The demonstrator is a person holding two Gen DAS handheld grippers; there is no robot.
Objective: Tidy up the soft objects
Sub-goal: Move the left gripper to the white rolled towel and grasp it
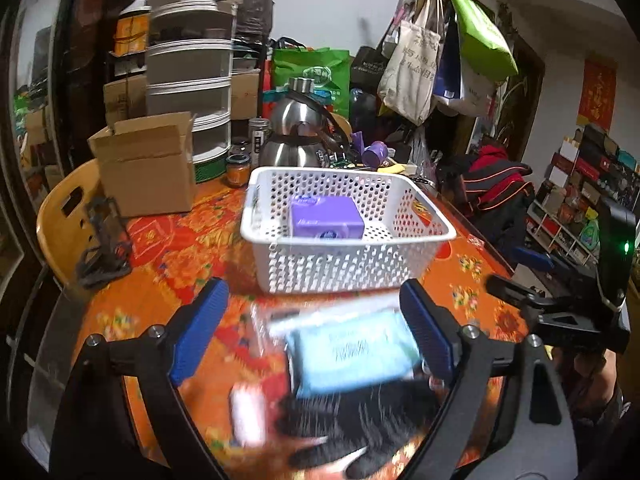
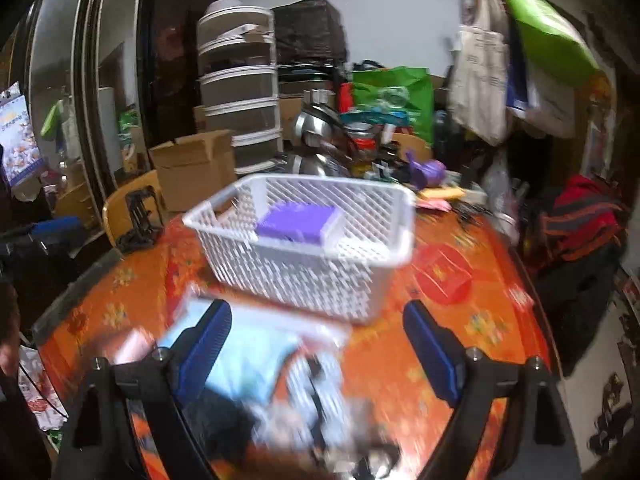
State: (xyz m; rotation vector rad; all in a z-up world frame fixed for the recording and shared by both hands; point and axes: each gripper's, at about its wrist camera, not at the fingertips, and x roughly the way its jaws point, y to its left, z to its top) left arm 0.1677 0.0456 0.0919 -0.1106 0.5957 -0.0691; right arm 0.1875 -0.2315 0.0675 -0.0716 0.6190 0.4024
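Left gripper [image 1: 314,330], blue ribbed pads: jaws wide apart, nothing clamped. Right gripper [image 2: 318,344]: likewise. Below both, blurred pale-blue soft pack [image 1: 352,354], print unreadable. Ahead, white perforated plastic basket [image 1: 348,270] holding purple tissue pack [image 1: 326,220], lettering illegible. Bare orange floral tablecloth [image 1: 476,300] right of basket.

Both wrist views share basket [image 1: 348,236], seemingly close.

A desk [image 1: 168,240] covered in an orange flowered cloth. On it, centre, a white perforated basket [image 1: 344,268]; far left, a cardboard box [image 1: 148,168]; far behind, a steel kettle [image 1: 298,136] and small jars [image 1: 236,170]; near edge — a blurred light-blue packet [image 1: 352,352] and dark fabric [image 1: 360,416].
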